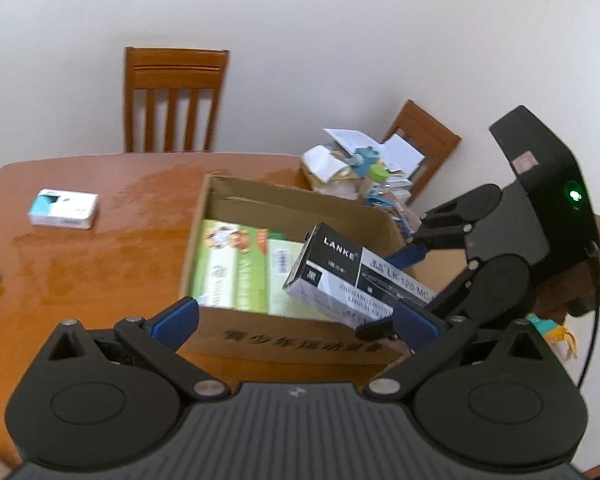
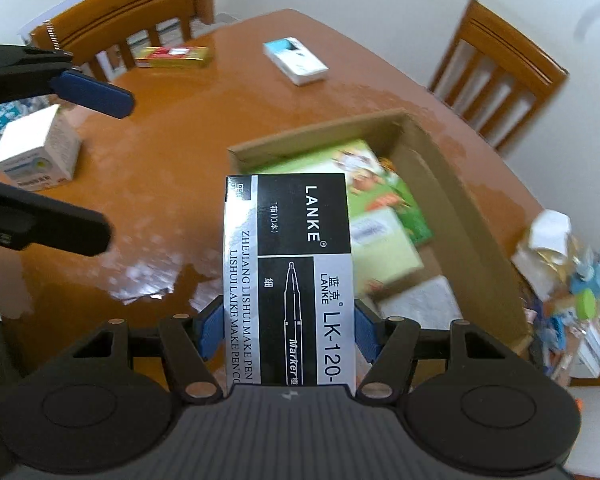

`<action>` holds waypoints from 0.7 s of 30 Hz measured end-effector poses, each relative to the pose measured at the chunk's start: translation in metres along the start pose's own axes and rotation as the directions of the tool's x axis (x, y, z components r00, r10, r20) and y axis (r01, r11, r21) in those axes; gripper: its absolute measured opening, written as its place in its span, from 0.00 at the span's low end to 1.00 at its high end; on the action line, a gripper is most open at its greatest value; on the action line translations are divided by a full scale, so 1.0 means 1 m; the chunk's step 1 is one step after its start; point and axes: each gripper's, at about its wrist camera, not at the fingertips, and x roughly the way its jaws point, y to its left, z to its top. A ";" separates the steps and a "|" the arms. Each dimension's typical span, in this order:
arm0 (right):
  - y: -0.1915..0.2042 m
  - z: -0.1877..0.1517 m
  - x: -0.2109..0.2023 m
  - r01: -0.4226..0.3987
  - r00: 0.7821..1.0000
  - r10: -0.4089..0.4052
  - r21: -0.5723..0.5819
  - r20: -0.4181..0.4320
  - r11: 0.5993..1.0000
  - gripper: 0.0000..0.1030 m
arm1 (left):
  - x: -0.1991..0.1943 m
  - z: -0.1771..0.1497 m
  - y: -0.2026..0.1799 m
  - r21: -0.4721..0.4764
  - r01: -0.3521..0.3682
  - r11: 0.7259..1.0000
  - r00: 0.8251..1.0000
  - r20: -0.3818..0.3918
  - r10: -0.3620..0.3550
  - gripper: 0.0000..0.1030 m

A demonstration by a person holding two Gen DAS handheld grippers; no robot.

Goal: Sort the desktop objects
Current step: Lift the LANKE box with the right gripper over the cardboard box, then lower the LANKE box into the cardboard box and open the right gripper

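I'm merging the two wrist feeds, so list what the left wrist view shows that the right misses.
Only the left wrist view: the right tongs seen from outside.

Only the right wrist view: a white carton, a red and yellow pack, the open left tongs.

Both: the LANKE marker box clamped over the cardboard box, and the small white and blue box.

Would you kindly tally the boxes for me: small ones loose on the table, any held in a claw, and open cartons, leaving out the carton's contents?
Small boxes loose on the table: 3 (white-and-blue box, yellow-and-red box, white box)
Boxes held in a claw: 1 (marker box, in the right claw)
Open cartons: 1 (cardboard carton)
Total: 5
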 end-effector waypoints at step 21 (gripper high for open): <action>-0.113 0.088 0.111 0.013 0.999 -0.024 -0.319 -0.031 0.948 0.67 | 0.022 -0.011 0.008 -0.111 -0.109 0.988 0.993 -0.052 0.103 1.00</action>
